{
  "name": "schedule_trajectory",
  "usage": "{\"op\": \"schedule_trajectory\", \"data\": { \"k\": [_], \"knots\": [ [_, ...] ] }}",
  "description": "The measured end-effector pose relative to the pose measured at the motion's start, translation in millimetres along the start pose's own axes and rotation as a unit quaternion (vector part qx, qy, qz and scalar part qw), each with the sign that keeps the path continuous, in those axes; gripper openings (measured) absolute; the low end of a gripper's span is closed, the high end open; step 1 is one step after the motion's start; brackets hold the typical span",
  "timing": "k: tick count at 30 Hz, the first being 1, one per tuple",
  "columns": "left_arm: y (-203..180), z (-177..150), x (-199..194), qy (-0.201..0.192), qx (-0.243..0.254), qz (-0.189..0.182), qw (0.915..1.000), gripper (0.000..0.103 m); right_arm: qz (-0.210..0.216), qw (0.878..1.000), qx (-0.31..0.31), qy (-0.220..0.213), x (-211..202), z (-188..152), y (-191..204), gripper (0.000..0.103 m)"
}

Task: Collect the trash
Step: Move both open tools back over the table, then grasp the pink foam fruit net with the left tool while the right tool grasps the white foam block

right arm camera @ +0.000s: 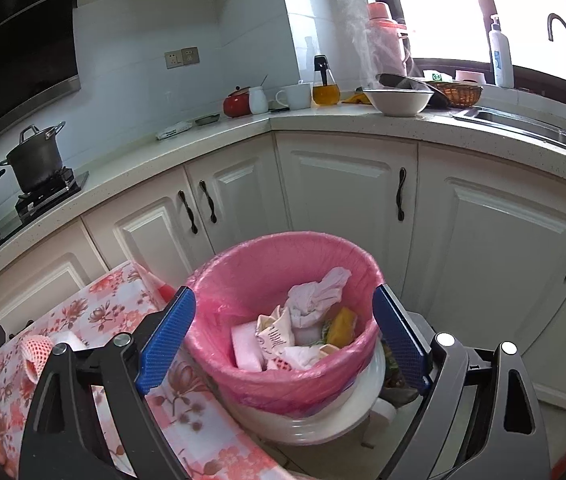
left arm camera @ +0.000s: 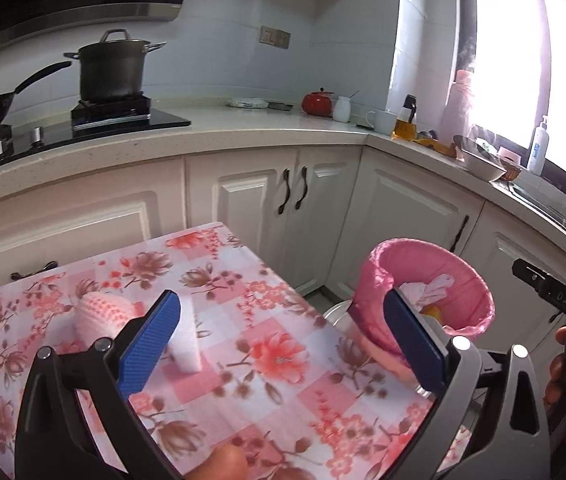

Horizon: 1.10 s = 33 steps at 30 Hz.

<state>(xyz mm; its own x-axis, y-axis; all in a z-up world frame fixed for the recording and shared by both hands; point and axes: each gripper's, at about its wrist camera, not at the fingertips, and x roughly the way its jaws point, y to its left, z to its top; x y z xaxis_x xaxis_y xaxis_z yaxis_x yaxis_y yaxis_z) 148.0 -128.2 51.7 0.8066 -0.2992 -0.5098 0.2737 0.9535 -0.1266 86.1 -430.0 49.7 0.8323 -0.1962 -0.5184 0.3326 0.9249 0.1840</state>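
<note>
Trash fills the bottom of the round white bin lined with a pink plastic bag (right arm camera: 283,320), which stands on the floor just beside the bench's edge: a knotted white plastic bag (right arm camera: 315,296), a printed white wrapper (right arm camera: 273,336), a white foam block (right arm camera: 245,346) and a yellow-orange scrap (right arm camera: 343,326) lie together inside it. In the right wrist view the right hand-held gripper (right arm camera: 283,336) hangs over the bin with its blue-padded fingers (right arm camera: 167,336) spread wide, one at 9 o'clock and one at 3 o'clock of the bin's mouth, nothing between the pads but the open bin below. The left hand-held gripper (left arm camera: 283,344) is likewise spread wide and empty above the bench covered in a pink floral checked cloth (left arm camera: 267,392). On that cloth, at 10 o'clock from the left gripper's centre, lie a pink foam fruit net (left arm camera: 95,316) and, just beside it, a white foam block (left arm camera: 187,340) partly hidden behind the left blue pad. The pink-lined bin sits at 2 o'clock in this view, off the bench's far right corner. Behind, along the white counter, a dark lidded stockpot (left arm camera: 113,68) sits on the stove at 11 o'clock, and a steaming white bowl (right arm camera: 397,100) stands near the sink at 1 o'clock.
</note>
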Motion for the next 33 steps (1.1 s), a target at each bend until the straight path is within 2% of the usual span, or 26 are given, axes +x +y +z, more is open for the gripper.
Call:
{"op": "schedule_trajectory", "data": {
  "k": [5, 8, 14, 17, 22, 26, 33],
  "knots": [
    [55, -23, -24, 0.031, -0.014, 0.052, 0.9981, 0.098, 0.017, 1.0, -0.023, 0.004, -11, -16, 43, 0.084],
    [87, -34, -34, 0.036, -0.028, 0.074, 0.9962, 0.098, 0.022, 0.999, -0.043, 0.007, -15, -25, 71, 0.084],
    [138, -42, -43, 0.039, -0.065, 0.067, 0.9948, 0.096, 0.044, 0.995, -0.084, 0.025, -7, -44, 123, 0.084],
    [154, -38, -40, 0.039, -0.073, 0.065, 0.9944, 0.09, 0.053, 0.993, -0.099, 0.035, 2, -54, 144, 0.084],
    [166, -31, -17, 0.054, -0.081, 0.047, 0.9942, 0.083, 0.074, 0.99, -0.113, 0.048, 17, -62, 175, 0.084],
    [177, -24, 15, 0.073, -0.096, 0.031, 0.9922, 0.078, 0.082, 0.988, -0.118, 0.05, 28, -64, 190, 0.084],
    [185, -16, 75, 0.111, -0.088, 0.029, 0.9895, 0.078, 0.087, 0.987, -0.12, 0.062, 49, -68, 205, 0.084]
  ]
}}
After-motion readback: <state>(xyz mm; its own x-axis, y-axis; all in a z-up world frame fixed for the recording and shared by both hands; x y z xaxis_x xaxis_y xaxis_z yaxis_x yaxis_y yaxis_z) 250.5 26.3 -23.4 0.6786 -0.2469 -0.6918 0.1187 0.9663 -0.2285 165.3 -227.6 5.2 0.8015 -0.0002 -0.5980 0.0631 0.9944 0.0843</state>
